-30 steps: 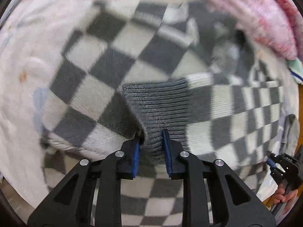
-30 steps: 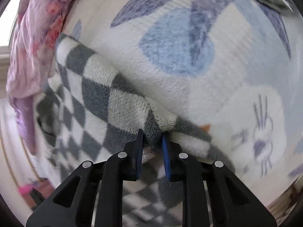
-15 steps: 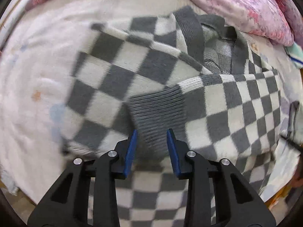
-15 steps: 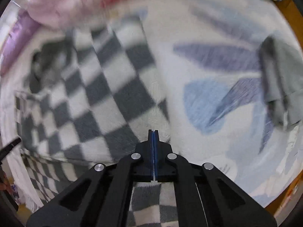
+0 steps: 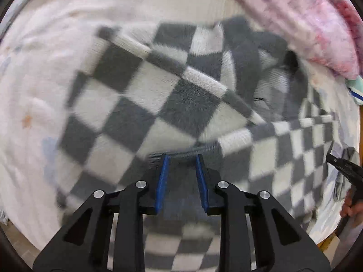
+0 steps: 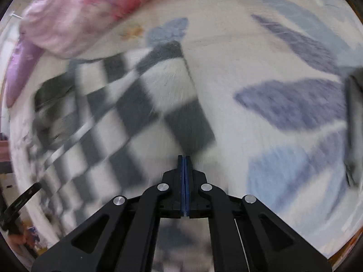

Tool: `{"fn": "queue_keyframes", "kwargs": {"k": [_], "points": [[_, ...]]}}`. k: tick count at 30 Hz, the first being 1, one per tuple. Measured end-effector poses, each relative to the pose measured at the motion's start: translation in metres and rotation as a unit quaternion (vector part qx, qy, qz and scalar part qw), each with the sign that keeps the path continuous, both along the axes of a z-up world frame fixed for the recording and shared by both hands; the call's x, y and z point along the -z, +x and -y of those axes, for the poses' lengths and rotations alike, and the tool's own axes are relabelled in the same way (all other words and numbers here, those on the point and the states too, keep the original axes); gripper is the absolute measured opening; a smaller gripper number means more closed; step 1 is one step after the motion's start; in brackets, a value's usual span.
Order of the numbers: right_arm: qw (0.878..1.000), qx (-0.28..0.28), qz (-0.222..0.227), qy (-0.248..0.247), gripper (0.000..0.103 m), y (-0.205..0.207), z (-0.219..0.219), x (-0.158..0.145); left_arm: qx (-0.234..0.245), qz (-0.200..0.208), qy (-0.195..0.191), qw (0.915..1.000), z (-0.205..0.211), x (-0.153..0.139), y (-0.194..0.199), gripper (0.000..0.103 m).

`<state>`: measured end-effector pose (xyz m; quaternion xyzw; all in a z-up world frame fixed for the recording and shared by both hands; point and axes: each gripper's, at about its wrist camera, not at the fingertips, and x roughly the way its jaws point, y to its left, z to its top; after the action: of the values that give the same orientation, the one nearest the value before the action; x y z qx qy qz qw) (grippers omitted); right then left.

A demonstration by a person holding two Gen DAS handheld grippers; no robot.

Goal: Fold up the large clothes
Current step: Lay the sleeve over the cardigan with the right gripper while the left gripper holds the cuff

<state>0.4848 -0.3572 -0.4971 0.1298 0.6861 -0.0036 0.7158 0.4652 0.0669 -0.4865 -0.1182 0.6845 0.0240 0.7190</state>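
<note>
A grey and white checkered knit sweater (image 5: 158,99) lies spread on a pale blanket (image 5: 45,45). One sleeve is folded across its body, with the ribbed grey cuff (image 5: 188,153) lying just past my left fingertips. My left gripper (image 5: 181,158) is open and empty above the sweater. In the right wrist view the sweater (image 6: 140,104) lies left of centre. My right gripper (image 6: 184,158) is shut with nothing between its pads, above the sweater's right edge. The right gripper also shows at the left view's right edge (image 5: 344,170).
A pink floral quilt (image 5: 306,18) is bunched along the far side and also shows in the right wrist view (image 6: 86,11). The blanket has blue and purple patterns (image 6: 295,104). A grey cloth (image 6: 354,113) lies at the right. A teal striped item (image 5: 355,89) lies at far right.
My left gripper opened and let go of the sleeve cuff, then pulled back. My right gripper released the sweater's edge, closed empty and drew back. The sleeve now lies folded across the sweater.
</note>
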Motion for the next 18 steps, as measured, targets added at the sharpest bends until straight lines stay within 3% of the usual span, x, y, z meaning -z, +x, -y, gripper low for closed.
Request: {"fn": "queue_keyframes", "kwargs": {"k": [1,4,8,10,12,14,18], "points": [[1.0,0.001,-0.005,-0.001,0.0,0.008,-0.001,0.014,0.0,-0.009,0.003,1.0,0.002,0.017,0.006,0.026],[1.0,0.014,-0.027,-0.005,0.0,0.017,0.0,0.008,0.012,-0.021,0.017,0.9996,0.005,0.011,0.016,0.026],[1.0,0.008,0.014,-0.019,0.002,0.045,-0.002,-0.025,0.019,-0.012,0.014,0.9997,0.005,-0.005,0.024,0.026],[1.0,0.015,-0.007,-0.009,0.0,0.076,-0.005,-0.002,0.005,-0.023,0.006,0.9997,-0.002,0.022,0.032,0.027],[0.999,0.019,-0.029,-0.002,0.0,0.092,-0.005,0.021,-0.014,-0.005,-0.01,0.9998,-0.008,0.033,0.034,0.029],[0.998,0.028,-0.053,0.009,0.0,0.096,-0.001,0.02,-0.023,-0.003,-0.023,0.9995,-0.015,0.03,0.032,0.028],[0.999,0.01,-0.036,0.015,0.0,0.09,0.007,0.003,-0.011,0.004,-0.014,0.9998,-0.02,0.021,0.02,0.027]]}}
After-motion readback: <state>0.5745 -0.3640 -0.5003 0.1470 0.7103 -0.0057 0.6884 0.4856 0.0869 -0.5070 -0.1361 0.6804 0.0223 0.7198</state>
